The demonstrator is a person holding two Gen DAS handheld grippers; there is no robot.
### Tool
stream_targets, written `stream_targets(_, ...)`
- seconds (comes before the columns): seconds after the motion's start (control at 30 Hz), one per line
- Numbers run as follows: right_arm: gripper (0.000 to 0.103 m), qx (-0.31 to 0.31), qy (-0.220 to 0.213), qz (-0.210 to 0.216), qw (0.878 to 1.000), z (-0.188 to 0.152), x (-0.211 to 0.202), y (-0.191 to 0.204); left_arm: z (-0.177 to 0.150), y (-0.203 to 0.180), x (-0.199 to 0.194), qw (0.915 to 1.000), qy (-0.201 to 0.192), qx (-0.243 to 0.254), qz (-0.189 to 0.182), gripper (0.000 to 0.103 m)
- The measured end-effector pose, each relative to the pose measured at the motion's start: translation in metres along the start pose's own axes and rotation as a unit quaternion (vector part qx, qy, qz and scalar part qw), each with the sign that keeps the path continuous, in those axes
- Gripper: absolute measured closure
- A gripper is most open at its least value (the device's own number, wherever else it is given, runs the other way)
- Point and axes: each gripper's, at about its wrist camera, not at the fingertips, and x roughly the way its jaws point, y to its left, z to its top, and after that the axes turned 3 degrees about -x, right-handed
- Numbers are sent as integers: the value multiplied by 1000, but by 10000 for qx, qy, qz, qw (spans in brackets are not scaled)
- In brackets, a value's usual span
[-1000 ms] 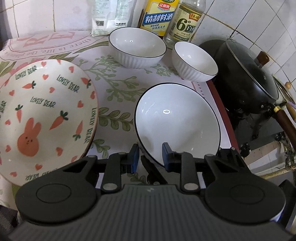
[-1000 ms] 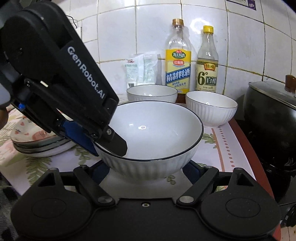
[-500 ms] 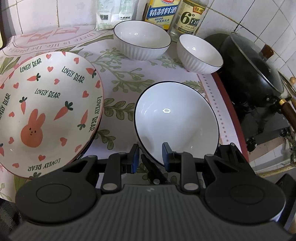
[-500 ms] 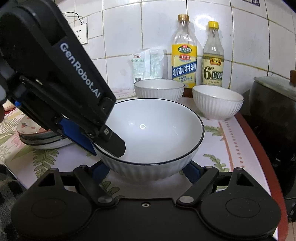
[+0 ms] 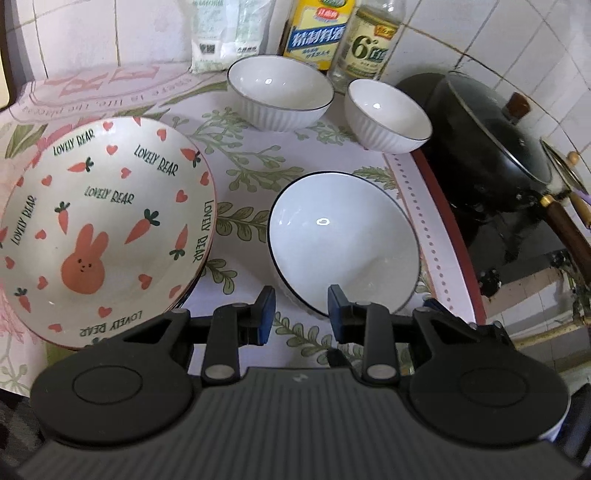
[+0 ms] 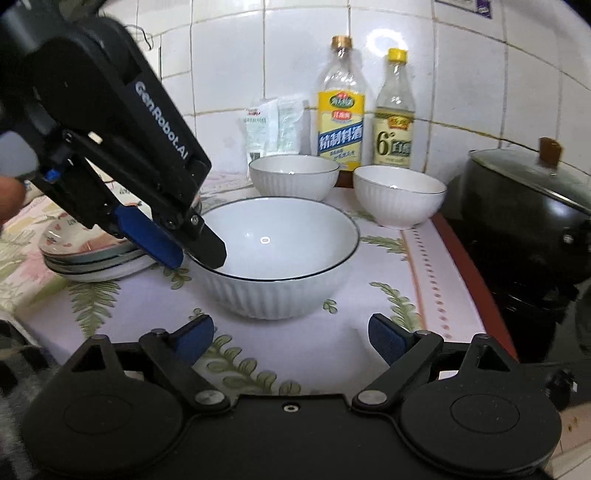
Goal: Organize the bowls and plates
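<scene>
White glazed wall tiles (image 6: 229, 55) with dark grout rise behind the counter. A leaf-patterned cloth (image 6: 376, 295) covers the counter, its red-trimmed right edge beside the black stove (image 6: 491, 258). Light glares on the tiles.

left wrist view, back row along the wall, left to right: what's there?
White packets → yellow-label bottle → clear bottle marked 6° → black lidded pot. The two white bowls sit in front of the bottles, so I left them out.

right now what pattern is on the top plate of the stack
Orange rabbit, carrots, hearts and "lovely bear" lettering on the top plate; clearest in left wrist view.
</scene>
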Motion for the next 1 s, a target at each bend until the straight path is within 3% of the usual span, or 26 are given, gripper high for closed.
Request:
stream_targets(0.47, 10, 355, -401, 4, 9986, 25, -64, -2, -10, -10, -53, 9982, -95, 589, -74, 72)
stream_targets(0.73, 10, 376, -498, -253, 9977, 40, -78, 2, -9, -6, -84, 9971, -257, 707, -86, 69)
stream_targets(1.0, 10, 254, -535, -152, 9981, 58, -86, -9, -1, -7, -98, 9961, -338, 816, -52, 67)
